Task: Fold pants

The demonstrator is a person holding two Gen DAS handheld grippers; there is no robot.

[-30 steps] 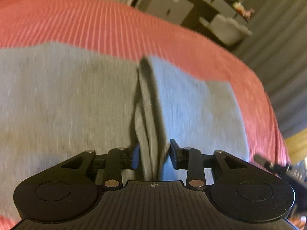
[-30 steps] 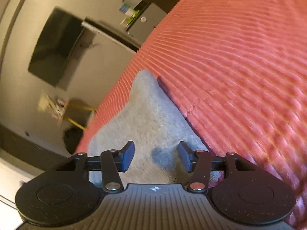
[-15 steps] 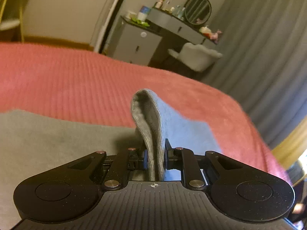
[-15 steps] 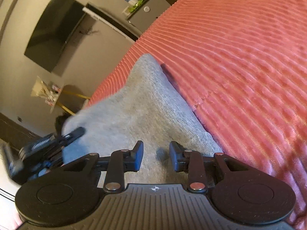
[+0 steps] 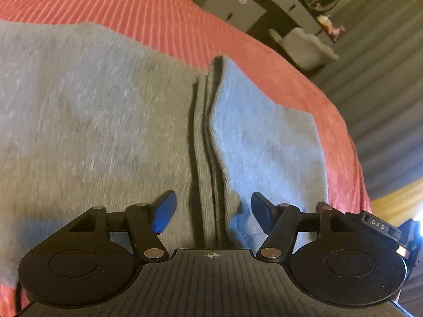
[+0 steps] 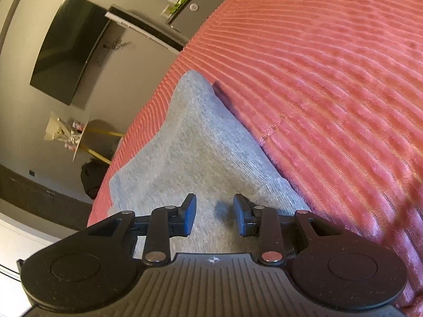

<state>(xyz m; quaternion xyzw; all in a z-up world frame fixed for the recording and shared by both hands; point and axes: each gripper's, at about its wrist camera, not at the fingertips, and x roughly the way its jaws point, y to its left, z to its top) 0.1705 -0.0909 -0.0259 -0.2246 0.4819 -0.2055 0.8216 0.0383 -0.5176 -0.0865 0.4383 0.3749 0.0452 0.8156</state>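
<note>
Grey pants point(image 5: 105, 111) spread flat on the red bedspread point(image 5: 158, 18).
Left gripper point(image 5: 212, 211) gapes over a raised fold; right gripper point(image 6: 214, 218) hovers, jaws apart, holding nothing.

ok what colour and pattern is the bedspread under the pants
Salmon-pink bedspread with raised ribbed stripes, clearest in the right wrist view; the pants on it are plain grey.

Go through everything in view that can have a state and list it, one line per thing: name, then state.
Left gripper: open, holding nothing, straddling a raised fold.
Right gripper: open, empty, over the fabric.
Grey pants: lying on the bed, partly folded, layered edges forming a ridge.
Red bedspread: spread flat under the pants.
Wall TV: screen dark.
</note>
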